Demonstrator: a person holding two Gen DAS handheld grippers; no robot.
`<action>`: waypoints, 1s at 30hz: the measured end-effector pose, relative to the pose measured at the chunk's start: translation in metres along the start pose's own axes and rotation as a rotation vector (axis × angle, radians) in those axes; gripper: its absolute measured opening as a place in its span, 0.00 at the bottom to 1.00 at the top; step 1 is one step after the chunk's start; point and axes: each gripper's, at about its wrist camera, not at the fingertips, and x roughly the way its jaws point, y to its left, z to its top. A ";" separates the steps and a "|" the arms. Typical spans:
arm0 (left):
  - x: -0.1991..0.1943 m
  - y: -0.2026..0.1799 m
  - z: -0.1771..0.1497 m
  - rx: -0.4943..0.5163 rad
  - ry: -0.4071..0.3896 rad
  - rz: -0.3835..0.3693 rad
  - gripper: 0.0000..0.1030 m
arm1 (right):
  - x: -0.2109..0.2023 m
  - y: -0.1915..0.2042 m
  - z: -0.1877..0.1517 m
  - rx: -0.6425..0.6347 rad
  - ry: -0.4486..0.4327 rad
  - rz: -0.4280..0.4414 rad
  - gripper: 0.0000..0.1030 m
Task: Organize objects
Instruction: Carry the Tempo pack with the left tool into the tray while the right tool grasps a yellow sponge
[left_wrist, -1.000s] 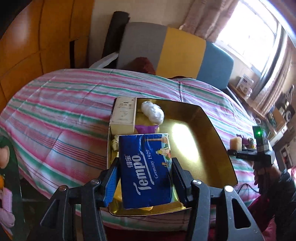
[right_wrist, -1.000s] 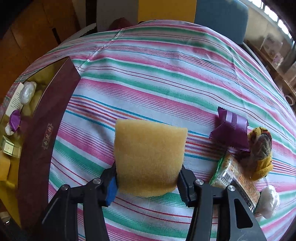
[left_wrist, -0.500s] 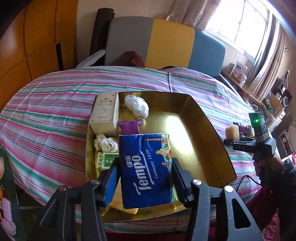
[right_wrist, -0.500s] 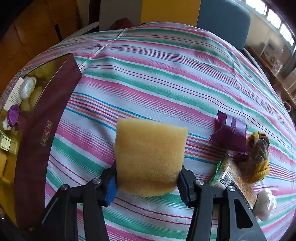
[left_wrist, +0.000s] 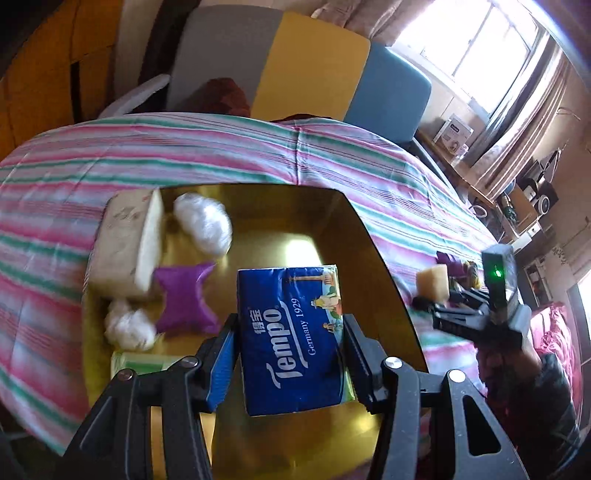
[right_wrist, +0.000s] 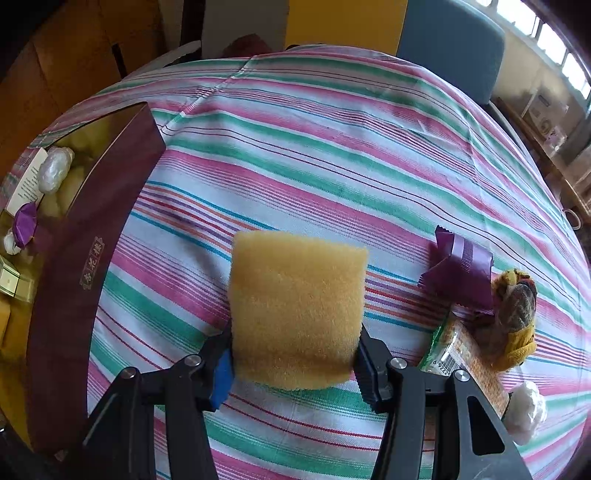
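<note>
My left gripper (left_wrist: 290, 350) is shut on a blue Tempo tissue pack (left_wrist: 293, 336), held above the gold inside of an open box (left_wrist: 373, 258). Along the box's left side lie a cream carton (left_wrist: 127, 243), a white wrapped bundle (left_wrist: 203, 223), a purple packet (left_wrist: 184, 299), a small white bundle (left_wrist: 129, 326) and a green pack (left_wrist: 142, 363). My right gripper (right_wrist: 295, 354) is shut on a yellow sponge (right_wrist: 295, 310) above the striped tablecloth (right_wrist: 332, 147), right of the box's maroon wall (right_wrist: 85, 258). The left wrist view shows that sponge (left_wrist: 434, 282) too.
On the cloth to the right of the sponge lie a purple wrapper (right_wrist: 461, 273), a green and orange snack packet (right_wrist: 469, 358), a yellow knitted item (right_wrist: 517, 314) and a white bundle (right_wrist: 526, 410). A chair back (left_wrist: 295, 70) in grey, yellow and blue stands behind the table.
My left gripper has carried the tissue pack rightward over the box, so the items along its left side now sit farther left in view. The right gripper and sponge stayed put.
</note>
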 end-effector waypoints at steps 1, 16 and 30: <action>0.005 -0.002 0.005 0.007 0.000 0.006 0.52 | 0.000 0.000 0.000 -0.001 -0.001 -0.001 0.54; 0.115 0.025 0.070 0.010 0.107 0.142 0.53 | -0.001 0.003 0.002 -0.005 -0.004 -0.002 0.54; 0.048 0.006 0.056 0.093 -0.041 0.210 0.73 | -0.005 0.009 -0.001 -0.001 -0.014 -0.002 0.55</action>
